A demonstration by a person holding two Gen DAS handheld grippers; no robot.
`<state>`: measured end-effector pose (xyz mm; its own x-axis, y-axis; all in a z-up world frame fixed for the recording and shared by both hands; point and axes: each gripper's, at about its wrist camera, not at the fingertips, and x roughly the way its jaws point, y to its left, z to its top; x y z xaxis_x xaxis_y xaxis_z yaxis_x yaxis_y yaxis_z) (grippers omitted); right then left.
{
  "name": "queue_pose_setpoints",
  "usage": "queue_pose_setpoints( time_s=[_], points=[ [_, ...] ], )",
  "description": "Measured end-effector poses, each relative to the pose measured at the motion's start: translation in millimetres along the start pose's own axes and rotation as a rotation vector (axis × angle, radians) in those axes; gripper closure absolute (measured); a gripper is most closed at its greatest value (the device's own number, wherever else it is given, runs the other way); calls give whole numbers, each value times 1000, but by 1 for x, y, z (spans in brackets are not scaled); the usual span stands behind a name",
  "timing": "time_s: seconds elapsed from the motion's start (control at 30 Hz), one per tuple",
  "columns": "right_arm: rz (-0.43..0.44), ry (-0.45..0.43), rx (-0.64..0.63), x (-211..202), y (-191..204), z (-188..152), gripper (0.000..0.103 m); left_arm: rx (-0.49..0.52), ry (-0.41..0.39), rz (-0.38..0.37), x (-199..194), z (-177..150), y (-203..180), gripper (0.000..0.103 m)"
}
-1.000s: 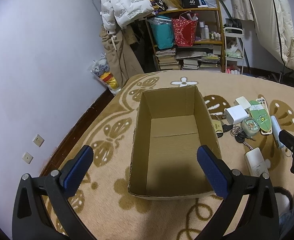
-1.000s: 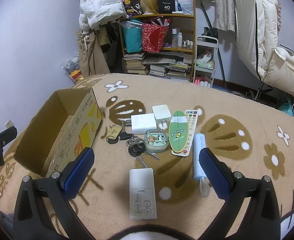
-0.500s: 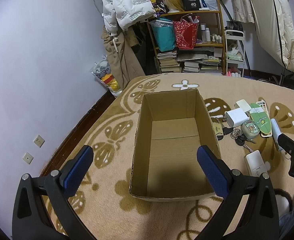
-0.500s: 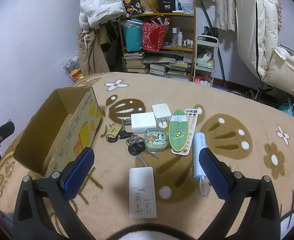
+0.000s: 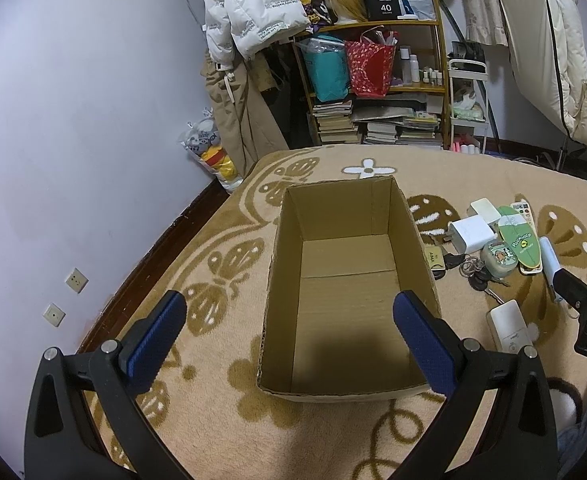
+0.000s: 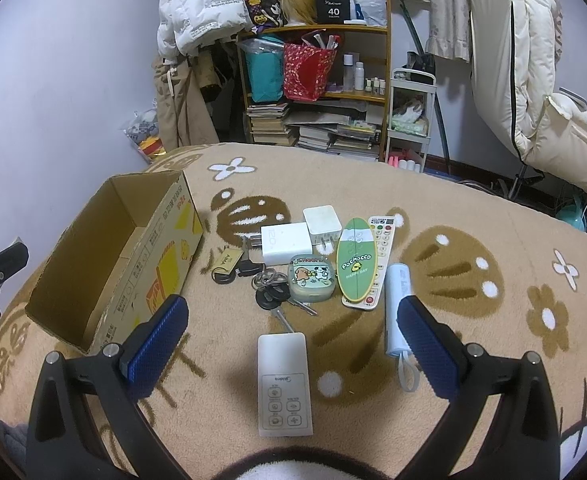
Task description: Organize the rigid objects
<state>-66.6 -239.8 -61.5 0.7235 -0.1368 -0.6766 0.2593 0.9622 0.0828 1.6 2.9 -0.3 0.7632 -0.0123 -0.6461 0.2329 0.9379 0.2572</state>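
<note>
1. Left gripper (image 5: pixel 289 320): spread wide, nothing between the blue pads, hovering over the near end of the cardboard box (image 5: pixel 349 304).
2. Right gripper (image 6: pixel 291 322): likewise wide apart and empty, poised above the white Midea remote (image 6: pixel 283 384).
3. Cardboard box: open-topped and bare inside, standing on the tan patterned blanket (image 6: pixel 473 216); at 9 o'clock of the object cluster in the right wrist view.
4. White Midea remote: flat, buttons up, lying between the right gripper's fingers at 6 o'clock of the cluster.
5. Bunch of keys (image 6: pixel 273 292): just beyond the remote at 12 o'clock, a silver key pointing back toward it.
6. Small cartoon case (image 6: pixel 311 282): touching the keys at their 3 o'clock.
7. Green surfboard-shaped item (image 6: pixel 353 266): overlapping a white remote with coloured buttons (image 6: pixel 381 248), at 3 o'clock of the case.
8. Two white chargers (image 6: pixel 287 242): side by side at 12 o'clock of the case.
9. Pale blue cylinder (image 6: pixel 397 312): with a loop strap, partly behind the right finger.
10. Tan key tag (image 6: pixel 227 262): between the box and the chargers.
</note>
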Motion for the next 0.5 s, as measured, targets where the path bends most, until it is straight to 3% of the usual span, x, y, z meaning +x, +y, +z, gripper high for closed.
queue_pose_setpoints(
  time_s=[0.5],
  points=[
    [-1, 2, -1, 1, 1, 0, 0, 8, 2, 5, 1, 0, 0, 1]
  ],
)
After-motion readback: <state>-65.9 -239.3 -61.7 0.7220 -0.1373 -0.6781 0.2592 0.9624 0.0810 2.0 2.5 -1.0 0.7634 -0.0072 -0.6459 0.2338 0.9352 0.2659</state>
